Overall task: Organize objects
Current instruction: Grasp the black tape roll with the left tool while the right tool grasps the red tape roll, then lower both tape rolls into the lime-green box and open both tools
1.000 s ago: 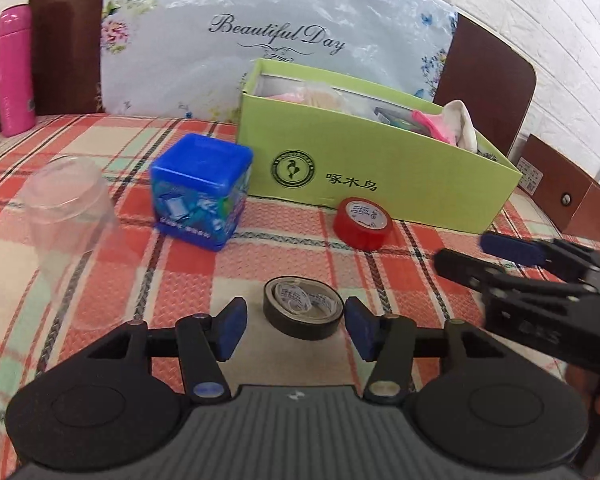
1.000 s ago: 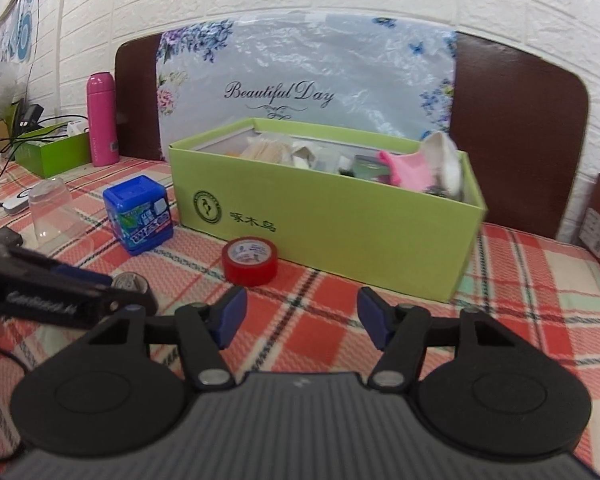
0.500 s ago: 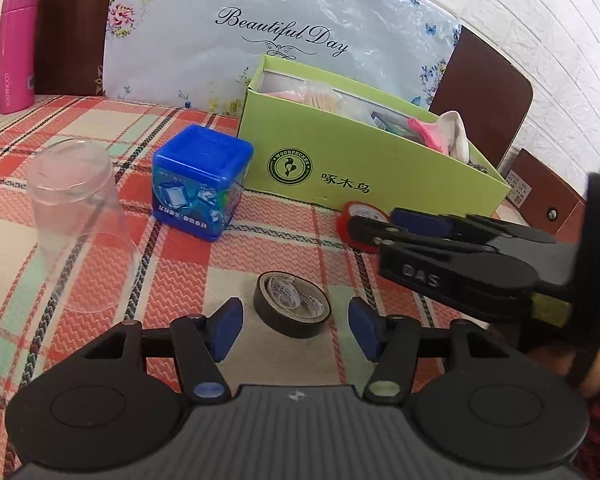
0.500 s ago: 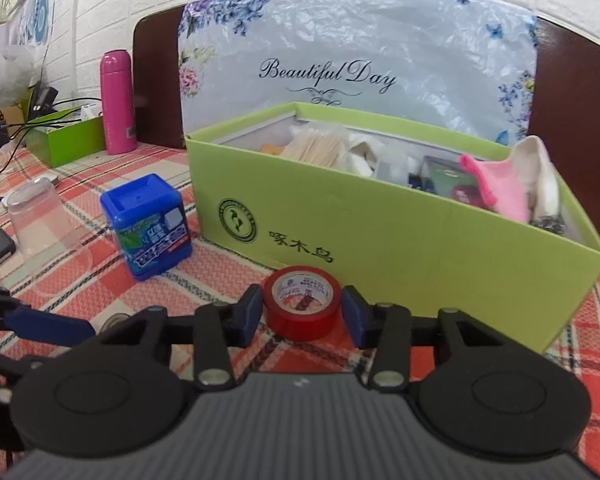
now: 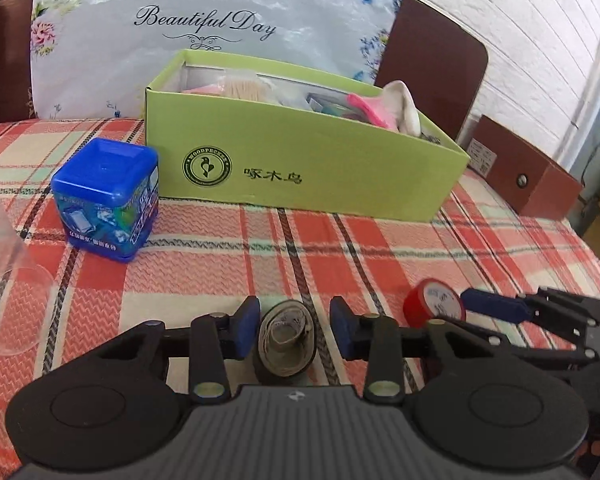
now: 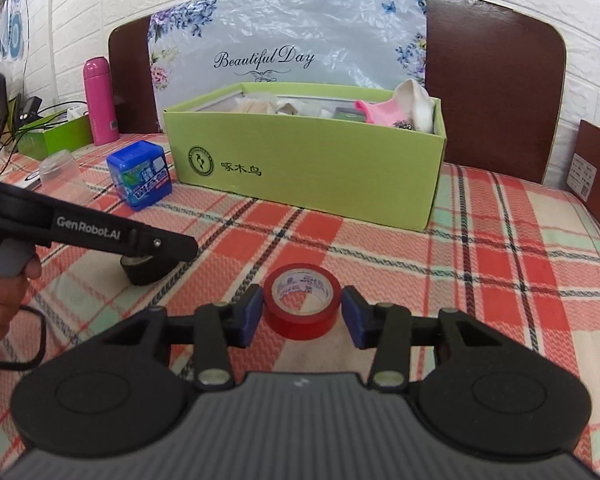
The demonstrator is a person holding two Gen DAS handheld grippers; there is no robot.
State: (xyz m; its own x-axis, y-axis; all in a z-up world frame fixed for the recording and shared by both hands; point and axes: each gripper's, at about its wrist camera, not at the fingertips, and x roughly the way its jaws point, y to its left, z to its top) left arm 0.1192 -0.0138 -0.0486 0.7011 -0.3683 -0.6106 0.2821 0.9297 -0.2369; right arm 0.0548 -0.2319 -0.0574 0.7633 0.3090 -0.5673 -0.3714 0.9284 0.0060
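Note:
A black tape roll (image 5: 286, 340) sits tilted between the pads of my left gripper (image 5: 294, 330), which is open around it; gaps show on both sides. It also shows in the right wrist view (image 6: 144, 270) under the left gripper's finger. A red tape roll (image 6: 300, 300) is between the pads of my right gripper (image 6: 300, 312); the left pad touches it, the right pad stands just off. It looks lifted off the cloth in the left wrist view (image 5: 434, 308). The green box (image 6: 308, 164) holding several items stands behind.
A blue cube container (image 5: 106, 198) stands left of the box. An upturned clear cup (image 5: 0, 272) is at the far left. A pink bottle (image 6: 100, 100) and a small green box (image 6: 64, 136) stand at the back left. A brown box (image 5: 528, 176) is at the right. The plaid tablecloth (image 6: 500, 264) covers the table.
The red roll has come away from the box front toward the near right, between the right gripper's pads. The left gripper has closed in around the black roll, which now stands tilted.

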